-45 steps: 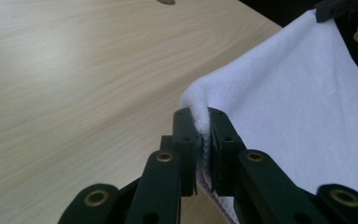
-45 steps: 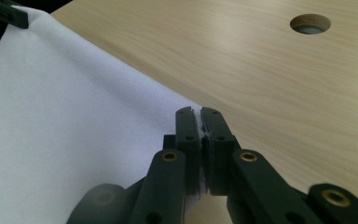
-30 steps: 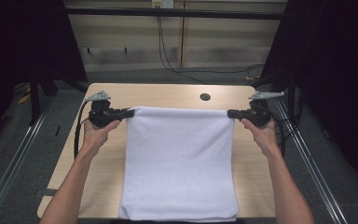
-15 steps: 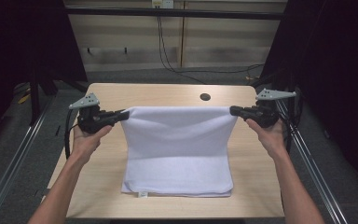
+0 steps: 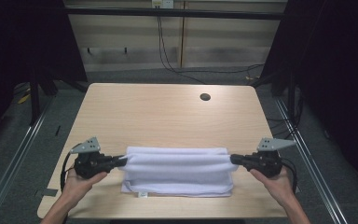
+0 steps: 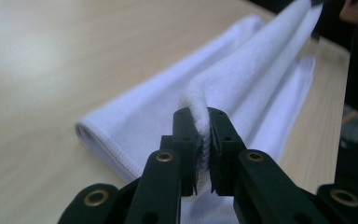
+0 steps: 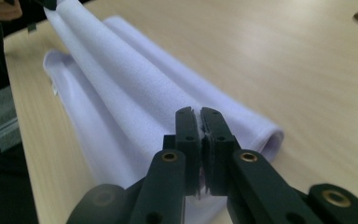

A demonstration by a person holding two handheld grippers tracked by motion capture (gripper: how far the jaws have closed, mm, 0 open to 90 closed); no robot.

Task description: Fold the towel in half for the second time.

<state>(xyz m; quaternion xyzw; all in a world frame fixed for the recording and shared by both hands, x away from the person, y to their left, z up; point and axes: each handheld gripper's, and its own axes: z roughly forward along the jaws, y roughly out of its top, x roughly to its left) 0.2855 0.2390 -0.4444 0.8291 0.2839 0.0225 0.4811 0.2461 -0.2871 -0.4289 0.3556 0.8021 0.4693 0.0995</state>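
Observation:
A white towel [image 5: 177,170] lies folded over itself near the front edge of the wooden table [image 5: 168,112]. My left gripper [image 5: 122,161] is shut on the towel's upper left corner, and the cloth [image 6: 242,79] is pinched between its black jaws. At the other end my right gripper [image 5: 233,159] is shut on the upper right corner of the towel [image 7: 135,88]. Between the two grippers the held edge runs taut, a little above the layers that rest on the table. A small tag [image 5: 142,194] sticks out at the towel's front left.
A round cable hole [image 5: 205,97] sits in the table's far right part. Bare wood stretches behind the towel. Metal rails [image 5: 23,144] run along the floor on both sides, and cables [image 5: 168,51] hang at the back wall.
Both grippers have come toward the near edge and lower, carrying the towel's far edge over the rest. The towel, spread long before, now lies folded into a short band.

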